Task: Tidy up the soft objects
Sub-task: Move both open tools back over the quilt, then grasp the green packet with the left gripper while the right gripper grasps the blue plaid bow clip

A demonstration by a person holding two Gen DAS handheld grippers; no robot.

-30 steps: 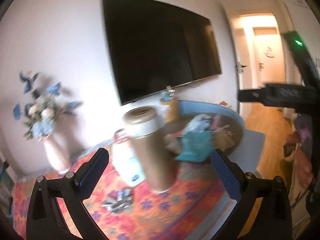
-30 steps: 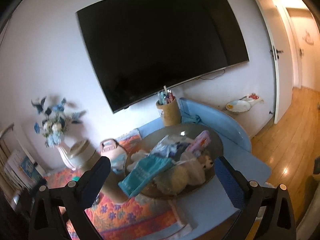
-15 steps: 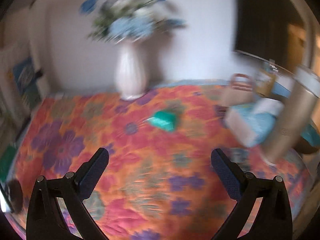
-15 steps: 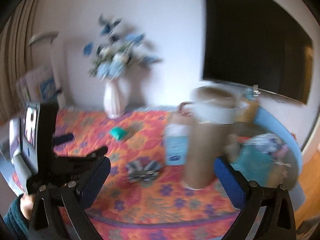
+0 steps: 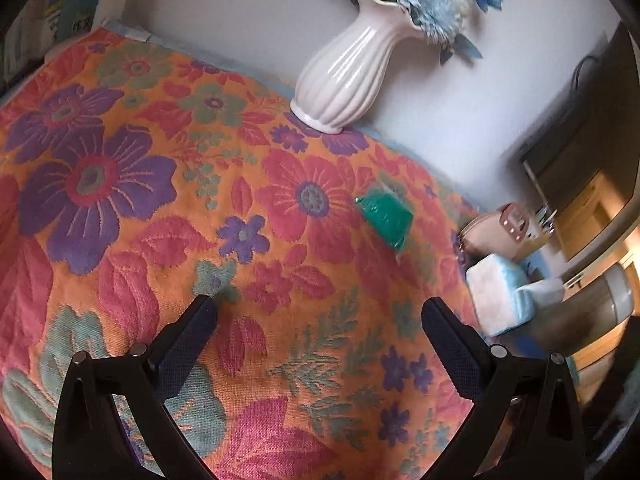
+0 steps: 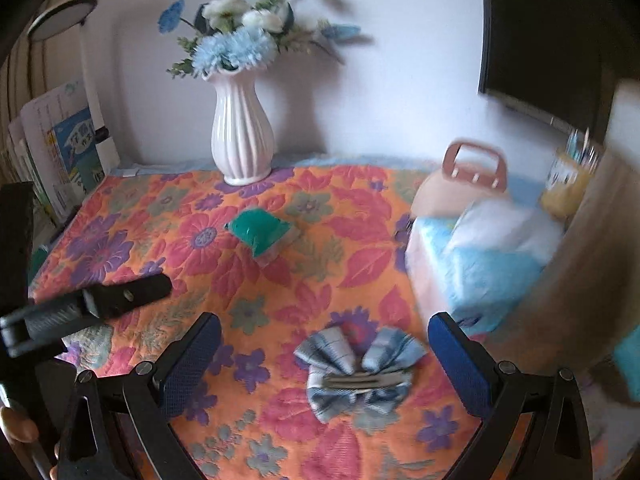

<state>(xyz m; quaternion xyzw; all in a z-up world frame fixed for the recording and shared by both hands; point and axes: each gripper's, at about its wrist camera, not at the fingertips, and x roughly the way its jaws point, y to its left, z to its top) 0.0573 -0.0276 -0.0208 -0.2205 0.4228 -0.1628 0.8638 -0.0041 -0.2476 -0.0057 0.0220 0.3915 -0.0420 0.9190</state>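
A green soft pouch lies on the floral orange cloth, ahead and right of my left gripper, which is open and empty just above the cloth. The pouch also shows in the right wrist view. A blue plaid fabric bow hair clip lies between the fingers of my right gripper, which is open and empty above it. The left gripper's black frame shows at the left of the right wrist view.
A white ribbed vase with blue flowers stands at the back against the wall. A blue-white tissue pack, a pink handled bag and a tan cylinder crowd the right. Books stand at the left.
Both grippers swung left and down from the TV and bowl toward the floral cloth. The left one came closer to the cloth; the right one now hovers over the plaid bow.
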